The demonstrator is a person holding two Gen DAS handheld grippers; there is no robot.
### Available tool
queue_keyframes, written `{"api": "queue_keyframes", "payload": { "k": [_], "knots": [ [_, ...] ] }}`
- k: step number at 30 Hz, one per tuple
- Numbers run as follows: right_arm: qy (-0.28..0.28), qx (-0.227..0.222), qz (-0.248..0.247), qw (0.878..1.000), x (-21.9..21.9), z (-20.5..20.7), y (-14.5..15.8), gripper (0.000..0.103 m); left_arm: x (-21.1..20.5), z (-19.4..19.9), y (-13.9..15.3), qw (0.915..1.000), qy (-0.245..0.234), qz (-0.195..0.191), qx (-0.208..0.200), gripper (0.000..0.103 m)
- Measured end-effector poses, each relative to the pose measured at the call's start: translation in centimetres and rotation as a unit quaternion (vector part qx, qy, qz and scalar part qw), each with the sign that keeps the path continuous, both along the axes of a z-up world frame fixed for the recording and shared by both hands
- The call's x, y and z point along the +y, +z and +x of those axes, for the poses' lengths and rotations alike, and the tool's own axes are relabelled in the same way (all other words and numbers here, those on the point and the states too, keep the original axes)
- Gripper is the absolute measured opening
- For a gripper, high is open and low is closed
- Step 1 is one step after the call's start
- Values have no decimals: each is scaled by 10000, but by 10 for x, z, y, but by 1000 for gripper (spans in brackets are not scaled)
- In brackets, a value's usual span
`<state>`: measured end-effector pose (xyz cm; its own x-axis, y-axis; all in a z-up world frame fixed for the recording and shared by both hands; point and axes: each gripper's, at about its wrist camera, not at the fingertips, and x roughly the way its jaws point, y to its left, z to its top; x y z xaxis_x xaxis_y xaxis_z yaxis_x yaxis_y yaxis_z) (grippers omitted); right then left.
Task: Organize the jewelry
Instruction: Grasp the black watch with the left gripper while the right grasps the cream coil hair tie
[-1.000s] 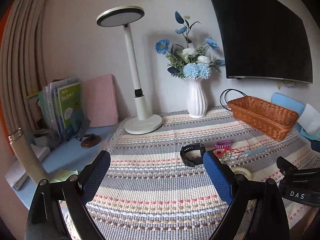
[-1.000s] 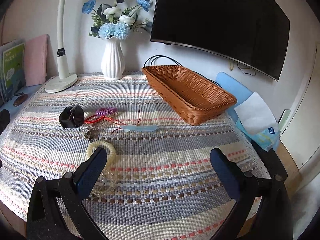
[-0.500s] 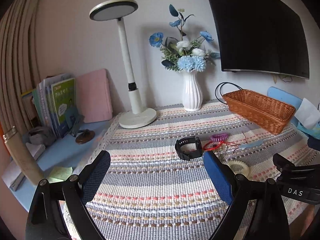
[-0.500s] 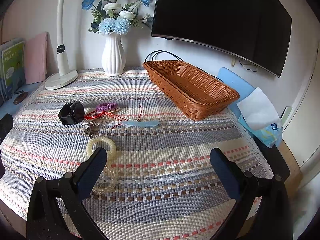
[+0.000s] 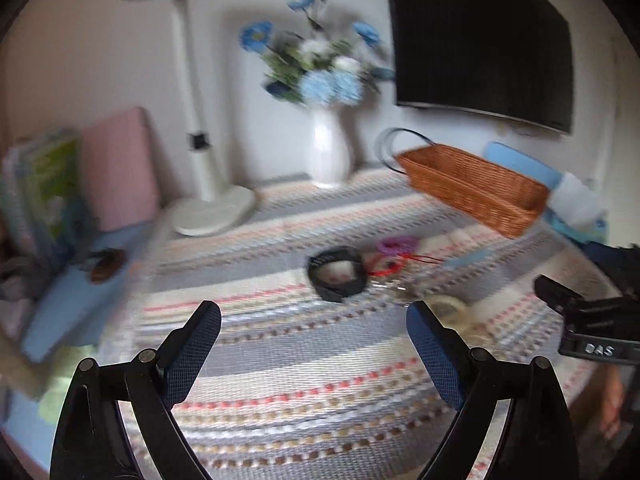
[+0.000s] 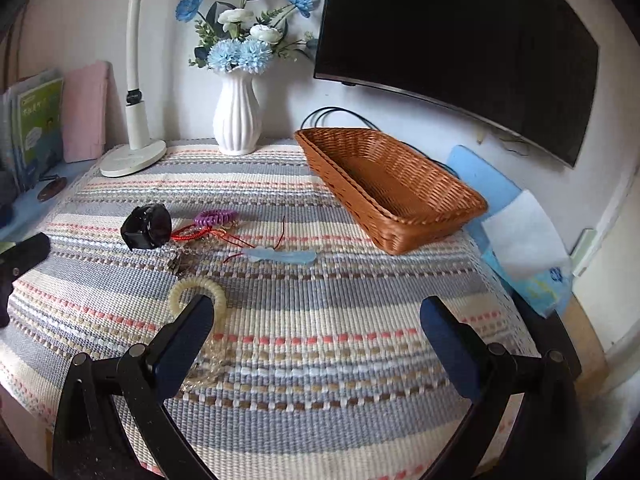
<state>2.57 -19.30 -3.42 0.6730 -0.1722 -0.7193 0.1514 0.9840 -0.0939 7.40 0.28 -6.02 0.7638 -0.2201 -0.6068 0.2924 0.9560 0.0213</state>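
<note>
Hovering above the near part of the striped cloth (image 6: 320, 344) that covers the table, the left gripper (image 5: 314, 338) points toward the back wall with its jaws spread wide and nothing between them; its view is smeared with blur. Ahead of those jaws, and nearer the right-hand finger than the left, lies the black watch (image 5: 338, 274), apart from both pads. Just right of the watch sit the purple coil band (image 5: 396, 245) and the red cord (image 5: 390, 268), and the cream coil ring (image 5: 446, 305) shows just past the right-hand fingertip. In the right wrist view the same cluster spreads across the left half of the cloth: black watch (image 6: 147, 226), purple coil band (image 6: 214, 217), red cord (image 6: 208, 235) and a pale blue piece (image 6: 282, 257) lying flat toward the middle. The right gripper (image 6: 316, 332) is likewise held low over the near edge, level, jaws wide apart and holding nothing. Its left-hand finger overlaps the cream coil ring (image 6: 196, 289) in view, and a clear beaded strand (image 6: 214, 360) lies just inside that finger; whether either touches the pad cannot be told. Farther right and back, the wicker basket (image 6: 436, 210) stands well apart from the jewelry and from both grippers.
</note>
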Motion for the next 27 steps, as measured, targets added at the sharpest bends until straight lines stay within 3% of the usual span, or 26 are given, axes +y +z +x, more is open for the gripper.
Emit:
{"api": "queue_keyframes", "payload": {
  "k": [2,4,6,8,9,11,13,16,20,24,25,26,27],
  "knots": [
    [99,124,77,9998,-7,11,-1,87,-1,19,1,9982,-441,-190,351,93],
    [249,249,263,9990,-13,23,-3,81,-7,38,0,9963,-601,-254,567,82],
    [470,474,755,9949,-21,34,-8,68,-13,58,-4,9931,-703,-336,872,69],
    [742,754,1358,9851,-27,46,-16,54,-15,80,-12,9899,-705,-520,1117,68],
    [857,900,1579,9796,-26,52,-21,51,-15,88,-15,9885,-701,-595,1201,60],
    [1043,1107,1814,9716,-22,59,-31,42,-18,104,-23,9853,-684,-700,1403,45],
    [1233,1253,1986,9642,-11,66,-39,39,-19,113,-30,9816,-656,-825,1595,44],
    [1390,1327,1827,9642,8,76,-47,36,-27,115,-34,9818,-711,-818,1558,44],
    [1529,1475,1547,9648,25,85,-59,33,-39,121,-39,9845,-600,-521,1566,44],
    [1527,1481,893,9730,40,87,-70,25,-49,130,-49,9839,-533,-295,1680,44],
    [1570,1439,745,9742,43,85,-69,16,-51,132,-51,9836,-519,-243,1711,41],
    [1598,1435,685,9743,45,85,-69,14,-52,134,-54,9831,-515,-205,1743,24],
    [1611,1419,647,9745,45,84,-69,13,-53,135,-56,9824,-519,-196,1785,17]
  ]
}}
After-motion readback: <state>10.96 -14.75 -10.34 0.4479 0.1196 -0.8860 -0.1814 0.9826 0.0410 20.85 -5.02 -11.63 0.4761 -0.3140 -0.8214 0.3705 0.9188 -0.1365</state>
